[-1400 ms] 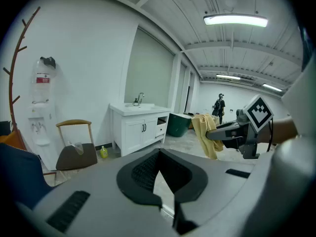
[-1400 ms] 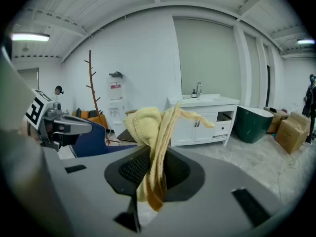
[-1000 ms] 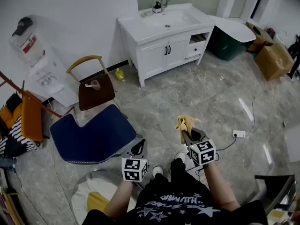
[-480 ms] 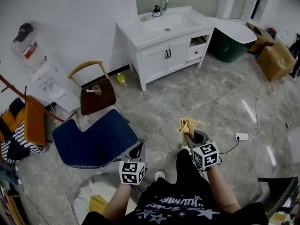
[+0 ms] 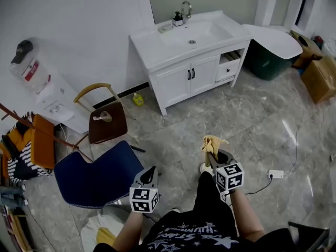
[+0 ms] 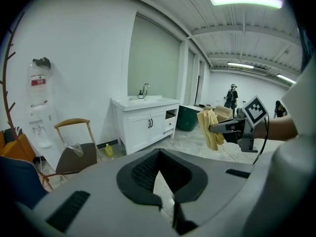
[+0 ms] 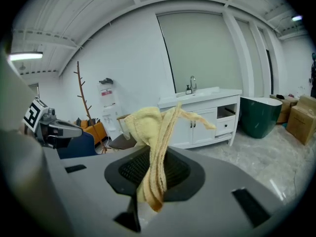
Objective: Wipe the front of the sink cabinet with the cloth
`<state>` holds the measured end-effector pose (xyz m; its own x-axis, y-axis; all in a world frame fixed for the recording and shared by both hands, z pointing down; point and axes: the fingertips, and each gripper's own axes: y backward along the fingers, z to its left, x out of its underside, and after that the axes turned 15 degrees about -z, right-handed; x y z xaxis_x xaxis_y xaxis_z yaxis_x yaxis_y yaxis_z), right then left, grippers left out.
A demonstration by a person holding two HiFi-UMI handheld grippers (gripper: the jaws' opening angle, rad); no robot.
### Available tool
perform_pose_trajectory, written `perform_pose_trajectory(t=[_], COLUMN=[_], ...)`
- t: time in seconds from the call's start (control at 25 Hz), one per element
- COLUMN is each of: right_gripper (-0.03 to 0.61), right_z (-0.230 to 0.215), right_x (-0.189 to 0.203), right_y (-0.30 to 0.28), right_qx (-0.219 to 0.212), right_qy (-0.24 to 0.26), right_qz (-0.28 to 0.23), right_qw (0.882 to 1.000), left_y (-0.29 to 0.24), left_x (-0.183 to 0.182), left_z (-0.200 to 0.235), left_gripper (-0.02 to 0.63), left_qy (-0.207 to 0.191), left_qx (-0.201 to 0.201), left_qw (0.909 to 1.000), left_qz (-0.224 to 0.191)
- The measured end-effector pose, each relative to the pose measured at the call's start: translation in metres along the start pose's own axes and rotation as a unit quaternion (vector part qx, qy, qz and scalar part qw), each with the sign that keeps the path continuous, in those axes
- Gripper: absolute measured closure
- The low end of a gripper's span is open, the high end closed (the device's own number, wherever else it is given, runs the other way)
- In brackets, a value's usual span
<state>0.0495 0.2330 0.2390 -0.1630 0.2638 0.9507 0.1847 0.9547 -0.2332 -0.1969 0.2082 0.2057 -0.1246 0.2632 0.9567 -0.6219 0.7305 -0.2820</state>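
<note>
A white sink cabinet [image 5: 191,75] [image 6: 145,125] [image 7: 205,122] with two doors stands against the far wall, well ahead of both grippers. My right gripper [image 5: 211,155] [image 7: 150,181] is shut on a yellow cloth [image 5: 211,143] [image 7: 155,142] [image 6: 211,128] that sticks up out of its jaws. My left gripper [image 5: 149,175] [image 6: 158,186] is held low at the left, its jaws closed together with nothing between them.
A wooden chair [image 5: 105,117] and a blue seat [image 5: 97,172] stand at the left. A water dispenser [image 5: 44,88] is by the wall. A green bin [image 5: 273,62] and cardboard boxes [image 5: 320,77] lie to the right of the cabinet. A power cord [image 5: 275,173] lies on the floor.
The view has moved forward; the cabinet sits lower and closer in the frame. Both grippers keep their pose, the cloth still held in the right one.
</note>
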Motion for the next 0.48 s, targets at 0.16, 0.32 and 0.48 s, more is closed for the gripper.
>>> perform_pose_trajectory(t=[0.16,0.32,0.48], right_gripper=[0.494,0.494,0.494], right_z=[-0.069,-0.128,-0.165], right_x=[-0.026,-0.045,-0.056], right_y=[-0.062,-0.113,-0.151], right_qx=[-0.029,-0.053,-0.081], right_qy=[0.003,0.003,0.003], right_qz=[0.007,0.03,0.048], right_qw=[1.0,0.998,0.996], left_y=[-0.083,-0.153,-0.194], left_x=[-0.028,-0.061,-0.085], left_z=[-0.001,0.001,0.005], left_gripper=[0.6,0.6,0.6], left_qy=[-0.01,-0.007,-0.001], left_qx=[-0.027,-0.065,-0.104], left_qw=[0.9996,0.9979,0.9946], left_qz=[0.002,-0.001,-0.007])
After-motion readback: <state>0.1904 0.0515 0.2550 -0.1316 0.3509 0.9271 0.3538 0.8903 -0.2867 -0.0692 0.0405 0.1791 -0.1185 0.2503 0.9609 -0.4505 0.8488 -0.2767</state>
